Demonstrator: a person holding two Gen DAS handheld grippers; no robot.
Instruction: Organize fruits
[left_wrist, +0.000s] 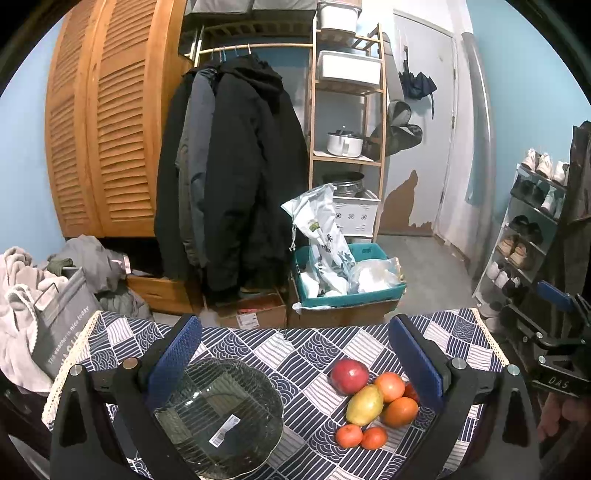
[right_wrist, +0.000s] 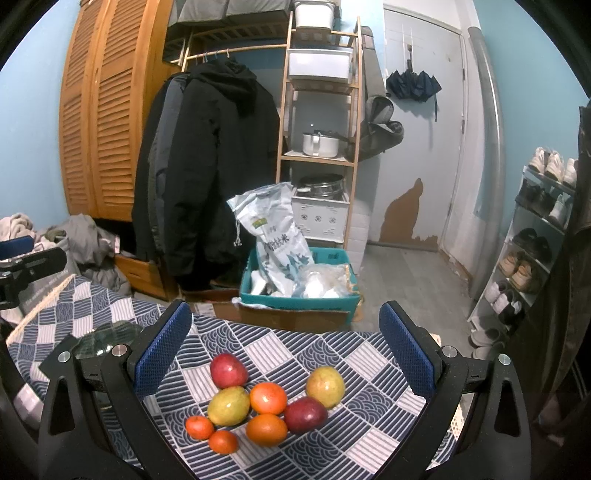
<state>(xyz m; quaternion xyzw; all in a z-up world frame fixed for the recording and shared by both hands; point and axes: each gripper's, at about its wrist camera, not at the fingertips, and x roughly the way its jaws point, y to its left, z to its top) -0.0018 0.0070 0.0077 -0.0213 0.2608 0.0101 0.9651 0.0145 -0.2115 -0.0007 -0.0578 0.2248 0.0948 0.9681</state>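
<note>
Both tongs stand wide, holding nothing: left gripper (left_wrist: 291, 354) above the glass plate (left_wrist: 221, 413), right gripper (right_wrist: 284, 350) above 8 fruits. They cluster on the tablecloth (right_wrist: 369, 424); plate at their 9 o'clock. Risk: nudging a red apple (right_wrist: 228, 370) or mango (right_wrist: 325, 386) sends it rolling off; tangerines (right_wrist: 199, 427) sit touching, so closing on 1 shifts neighbours.

free: bare tablecloth (right_wrist: 325, 354) beyond and right of fruit cluster (right_wrist: 266, 402) | blocked: 8 fruits touching, no gaps between | glass bowl (left_wrist: 221, 410) just left, open-topped | strip between bowl and fruit clear
</note>
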